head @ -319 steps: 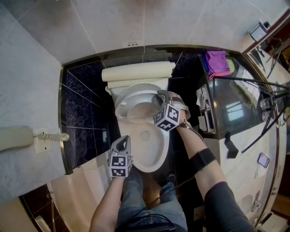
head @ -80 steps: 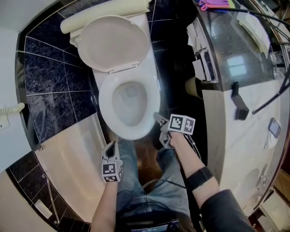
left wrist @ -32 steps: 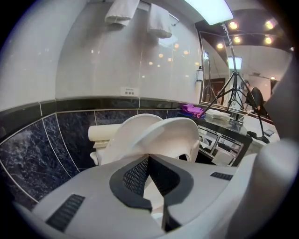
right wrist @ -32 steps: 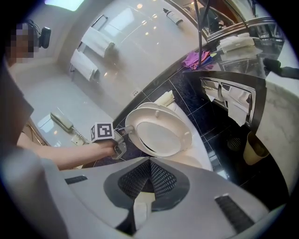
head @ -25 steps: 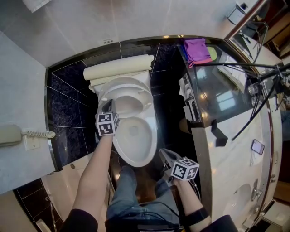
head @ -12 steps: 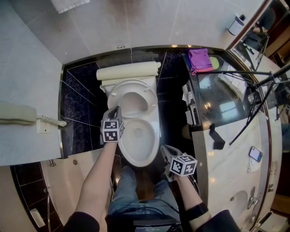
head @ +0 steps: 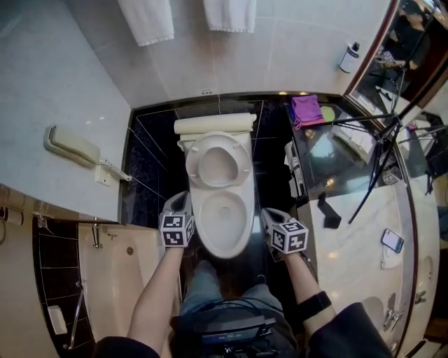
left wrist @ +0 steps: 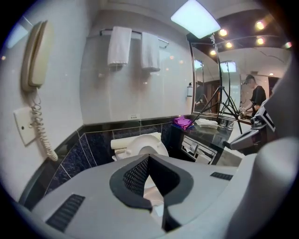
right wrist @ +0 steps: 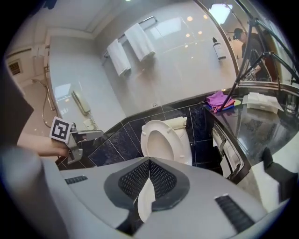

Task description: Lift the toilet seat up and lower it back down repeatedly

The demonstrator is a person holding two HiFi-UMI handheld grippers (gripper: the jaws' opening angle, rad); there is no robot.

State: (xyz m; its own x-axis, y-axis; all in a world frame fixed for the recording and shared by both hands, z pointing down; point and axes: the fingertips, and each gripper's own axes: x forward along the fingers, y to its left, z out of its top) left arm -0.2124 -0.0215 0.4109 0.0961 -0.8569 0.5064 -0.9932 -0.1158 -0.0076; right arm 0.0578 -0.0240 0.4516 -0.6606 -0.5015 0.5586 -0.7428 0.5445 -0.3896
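Toilet seat (head: pixel 218 162) leans raised behind the bowl (head: pixel 222 222), apparently self-supporting; left claw (head: pixel 183 201) and right claw (head: pixel 267 214) flank it, both closed and empty.

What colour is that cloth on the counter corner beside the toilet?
The cloth is purple, clearest in the head view.

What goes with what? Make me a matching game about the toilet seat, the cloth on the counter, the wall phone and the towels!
Things:
1 toilet seat
2 cloth
3 wall phone
4 towels

Colour or state:
A white, hanging up high
B raised upright
C purple
D cream, with a curly cord

Pairs: 1-B, 2-C, 3-D, 4-A
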